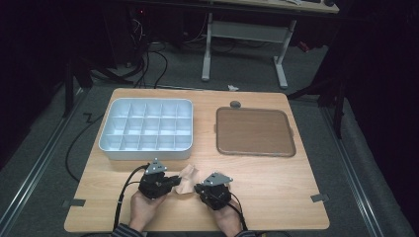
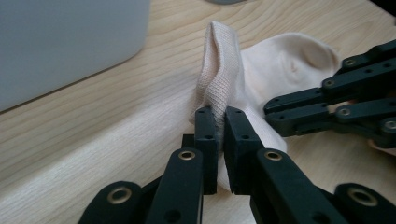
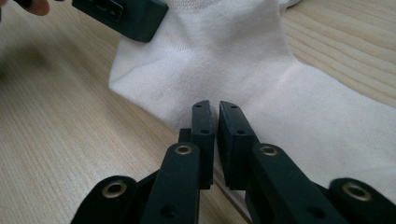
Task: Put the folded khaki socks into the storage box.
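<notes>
Nearby, white divider box (image 1: 146, 129) compartments bare, brown tray (image 1: 254, 131) bare

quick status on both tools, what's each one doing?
Left tool: closed, pinching a raised fold of the sock.
Right tool: closed on the sock's edge.

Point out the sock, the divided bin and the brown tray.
sock (image 1: 187, 180), high view, middle of fabric.
divided bin (image 1: 146, 153), high view, near wall.
brown tray (image 1: 254, 132), high view, bare centre.
</notes>
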The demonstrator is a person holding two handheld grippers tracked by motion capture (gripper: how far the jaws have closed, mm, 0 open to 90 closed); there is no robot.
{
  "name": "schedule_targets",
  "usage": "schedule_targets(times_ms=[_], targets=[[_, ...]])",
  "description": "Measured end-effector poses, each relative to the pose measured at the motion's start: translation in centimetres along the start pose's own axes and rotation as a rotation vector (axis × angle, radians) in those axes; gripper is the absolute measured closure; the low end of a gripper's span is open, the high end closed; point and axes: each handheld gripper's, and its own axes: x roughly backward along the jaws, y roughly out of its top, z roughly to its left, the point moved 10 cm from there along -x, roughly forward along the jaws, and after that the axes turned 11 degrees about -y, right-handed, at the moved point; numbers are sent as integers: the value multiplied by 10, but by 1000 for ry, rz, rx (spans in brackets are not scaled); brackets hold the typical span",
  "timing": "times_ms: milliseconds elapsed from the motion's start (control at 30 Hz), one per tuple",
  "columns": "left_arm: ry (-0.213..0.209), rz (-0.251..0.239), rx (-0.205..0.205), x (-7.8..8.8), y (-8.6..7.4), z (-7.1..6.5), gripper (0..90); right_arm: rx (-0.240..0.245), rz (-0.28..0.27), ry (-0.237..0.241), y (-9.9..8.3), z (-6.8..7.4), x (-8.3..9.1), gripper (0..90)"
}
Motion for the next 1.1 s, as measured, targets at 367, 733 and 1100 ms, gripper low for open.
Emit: schedule_targets(times_ms=[367,733,1100], targets=[[-54,-36,-9,3,12,-11,855,-15,9,23,2,1,-2,860],[-90,-82,-10,13,17,-11,867,15,27,43,11,11,-10,861],[-119,-93,-5,15,17,-13,874,27,28,59,17,22,-17,859]])
